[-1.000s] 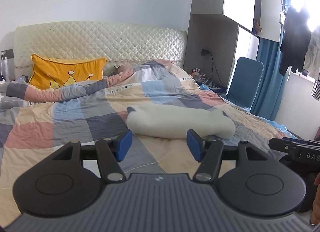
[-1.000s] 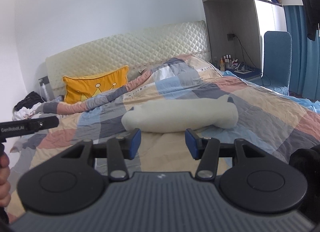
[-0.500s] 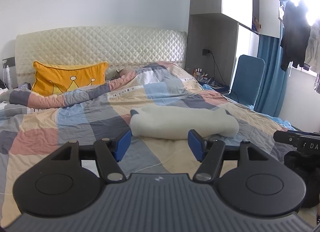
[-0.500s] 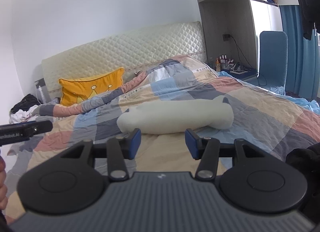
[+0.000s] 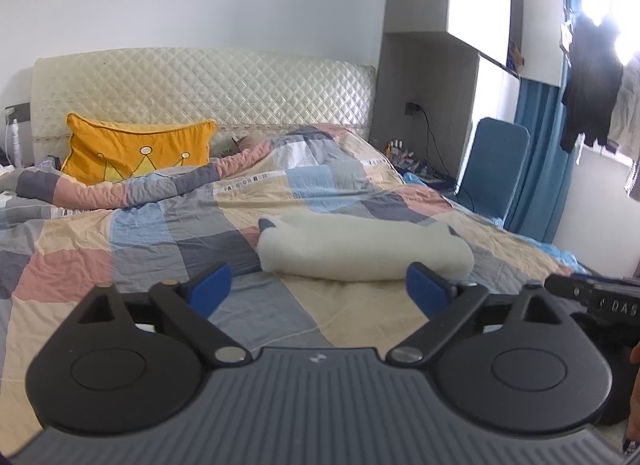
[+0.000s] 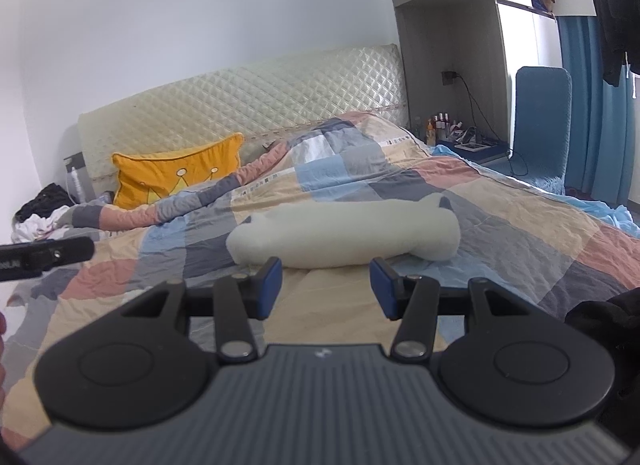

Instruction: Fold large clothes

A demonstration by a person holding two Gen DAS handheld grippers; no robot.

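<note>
A cream fleece garment (image 5: 360, 249) lies rolled into a long bundle across the middle of the checked bed cover (image 5: 160, 233); it also shows in the right wrist view (image 6: 344, 233). My left gripper (image 5: 320, 291) is open and empty, held above the bed's near edge, short of the bundle. My right gripper (image 6: 325, 285) is open and empty, also short of the bundle. The right gripper's body (image 5: 600, 301) shows at the right edge of the left wrist view. The left gripper's body (image 6: 40, 257) shows at the left edge of the right wrist view.
An orange crown pillow (image 5: 136, 153) leans on the quilted headboard (image 5: 200, 93). A blue chair (image 5: 492, 165) and a cluttered bedside table (image 6: 460, 137) stand right of the bed. Dark clothes (image 5: 588, 81) hang by the window. A clothes heap (image 6: 40, 209) lies at far left.
Both grippers have drawn back and tilted up slightly, so the bundle sits a little lower and farther. The left gripper's jaws have opened wider. The bundle has not moved.
</note>
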